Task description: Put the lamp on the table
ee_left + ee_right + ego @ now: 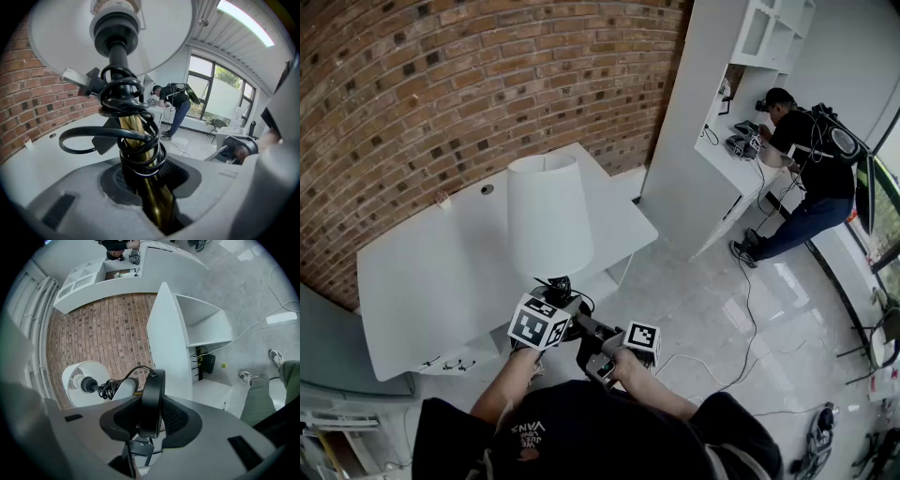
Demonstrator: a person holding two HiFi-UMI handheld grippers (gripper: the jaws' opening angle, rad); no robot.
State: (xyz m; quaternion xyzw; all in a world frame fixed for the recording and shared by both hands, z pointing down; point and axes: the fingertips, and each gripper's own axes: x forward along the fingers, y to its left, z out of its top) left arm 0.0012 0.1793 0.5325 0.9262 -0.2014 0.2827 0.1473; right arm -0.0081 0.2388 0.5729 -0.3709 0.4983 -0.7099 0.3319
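The lamp has a white shade [548,220], a brass stem [140,154] wrapped in coiled black cord [127,105], and a round black base [152,399]. It is held in the air at the front edge of the white table [431,272], with the shade out over the tabletop. My left gripper [560,298] is shut on the brass stem just below the cord; its pads [178,176] press the metal. My right gripper [592,349] is shut on the rim of the black base, seen edge-on between its pads [176,418]. The shade [79,380] shows beyond.
A brick wall [441,84] runs behind the table. To the right stands a white shelving unit [703,122], where a person [811,169] bends over a desk. Cables [750,309] trail across the glossy floor. My own shoe [246,377] is beside the table's open shelf.
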